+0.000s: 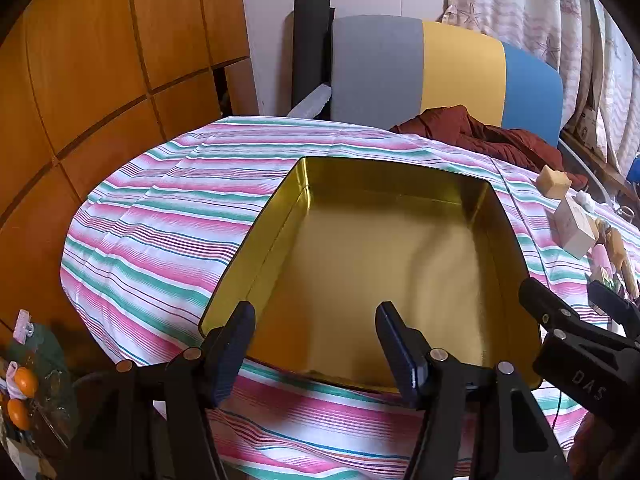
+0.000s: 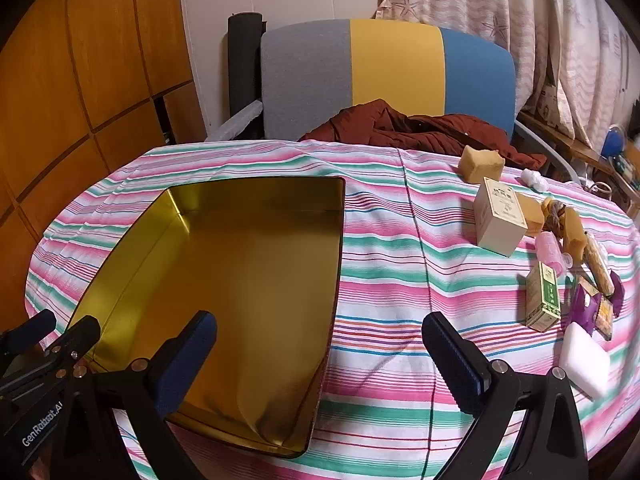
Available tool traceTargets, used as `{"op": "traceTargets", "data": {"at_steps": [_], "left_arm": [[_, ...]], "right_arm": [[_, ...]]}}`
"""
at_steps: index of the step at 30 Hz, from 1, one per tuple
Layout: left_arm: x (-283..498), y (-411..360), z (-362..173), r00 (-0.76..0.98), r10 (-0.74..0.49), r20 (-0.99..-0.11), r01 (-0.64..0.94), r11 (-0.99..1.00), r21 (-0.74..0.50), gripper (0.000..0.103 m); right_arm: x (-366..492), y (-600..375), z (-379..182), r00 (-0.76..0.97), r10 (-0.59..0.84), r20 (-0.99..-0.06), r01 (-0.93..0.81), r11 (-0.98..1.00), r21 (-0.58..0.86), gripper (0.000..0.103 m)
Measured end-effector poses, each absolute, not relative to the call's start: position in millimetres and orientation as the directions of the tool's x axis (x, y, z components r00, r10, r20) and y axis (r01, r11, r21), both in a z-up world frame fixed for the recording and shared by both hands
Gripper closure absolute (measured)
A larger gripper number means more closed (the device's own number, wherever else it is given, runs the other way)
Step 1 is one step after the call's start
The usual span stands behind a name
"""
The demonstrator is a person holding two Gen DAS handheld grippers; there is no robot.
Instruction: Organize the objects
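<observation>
An empty gold metal tin [image 1: 256,236] lies on the striped tablecloth [image 1: 160,216]. My left gripper [image 1: 316,320] hovers over the tin's near edge, open, with nothing between its fingers. My right gripper [image 2: 320,326] is wide open and empty, one finger over the tin [image 2: 128,256] and the other over bare cloth. To the right lie loose objects: a cream box [image 2: 500,216], a green box [image 2: 542,296], a white block [image 2: 584,360], a tan block [image 2: 480,164], a pink roll [image 2: 548,246] and purple packets [image 2: 588,308]. The right gripper's fingers [image 1: 540,296] show at the left wrist view's right side.
A grey, yellow and blue chair [image 2: 392,68] stands behind the table with a rust-red garment [image 2: 400,124] draped on it. Wooden cabinets [image 2: 80,80] fill the left, curtains [image 2: 540,20] the right. Bagged items with orange fruit [image 1: 24,384] sit beyond the table's left edge.
</observation>
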State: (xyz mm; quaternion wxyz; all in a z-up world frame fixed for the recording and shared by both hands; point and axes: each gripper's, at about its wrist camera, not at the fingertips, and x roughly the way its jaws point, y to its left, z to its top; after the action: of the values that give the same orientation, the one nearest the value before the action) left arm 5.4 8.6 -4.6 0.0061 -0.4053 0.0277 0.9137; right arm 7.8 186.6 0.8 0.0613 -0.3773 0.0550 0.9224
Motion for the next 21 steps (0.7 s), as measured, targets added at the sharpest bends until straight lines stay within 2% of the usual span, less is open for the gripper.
{"op": "traceTargets", "data": {"at_steps": [12, 15, 18, 21], "left_arm": [[9, 22, -9, -0.654, 0.018, -0.756, -0.074, -0.996, 0.040, 0.039], [11, 28, -12, -0.639, 0.060, -0.767, -0.108, -0.994, 0.011, 0.039], [15, 37, -16, -0.618, 0.128, -0.776, -0.166, -0.986, -0.031, 0.039], [20, 47, -21, -0.593, 0.210, -0.777, -0.233, -0.969, -0.084, 0.039]], "right_arm": [[17, 203, 2, -0.728, 0.060, -0.683, -0.145, -0.987, 0.069, 0.000], [24, 212, 5, -0.766, 0.039, -0.642, -0.105, -0.992, 0.065, 0.000], [27, 219, 5, -0.766, 0.058, -0.640, -0.087, -0.996, 0.013, 0.000], [34, 236, 4, -0.768, 0.052, -0.638, -0.092, -0.995, 0.029, 0.000]]}}
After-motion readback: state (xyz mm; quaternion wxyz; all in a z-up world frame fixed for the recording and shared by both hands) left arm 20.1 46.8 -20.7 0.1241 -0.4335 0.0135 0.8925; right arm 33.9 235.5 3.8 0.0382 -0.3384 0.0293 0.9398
